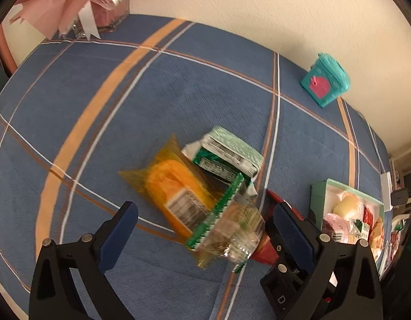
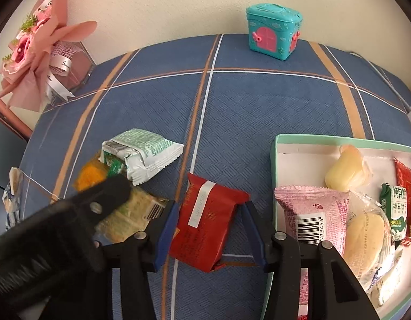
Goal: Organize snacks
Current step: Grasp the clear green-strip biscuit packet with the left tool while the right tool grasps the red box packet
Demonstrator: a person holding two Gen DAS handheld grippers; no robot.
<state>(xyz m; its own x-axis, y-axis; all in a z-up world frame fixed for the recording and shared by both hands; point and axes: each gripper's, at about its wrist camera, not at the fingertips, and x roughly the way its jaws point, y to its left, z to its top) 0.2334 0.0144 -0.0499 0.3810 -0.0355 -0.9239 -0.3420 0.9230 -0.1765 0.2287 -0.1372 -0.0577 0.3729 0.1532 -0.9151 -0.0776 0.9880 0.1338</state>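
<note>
My right gripper (image 2: 209, 213) is shut on a red snack packet (image 2: 208, 224), its blue pads pressing both sides, just left of the green-rimmed snack box (image 2: 274, 146). The box holds several wrapped snacks, among them a pink packet (image 2: 314, 213). My left gripper (image 1: 205, 213) is open over a small pile: an orange packet (image 1: 173, 186), a clear green-edged packet (image 1: 232, 226) and a green-and-white packet (image 1: 229, 152). The left gripper's body (image 2: 72, 213) shows in the right wrist view, over that pile. The box also shows in the left wrist view (image 1: 318, 189).
A blue plaid cloth (image 2: 258, 106) covers the table. A teal toy house (image 2: 274, 34) stands at the back by the wall. A pink flower bouquet (image 2: 32, 53) stands at the back left corner. A clear wrapper (image 2: 12, 192) lies at the left edge.
</note>
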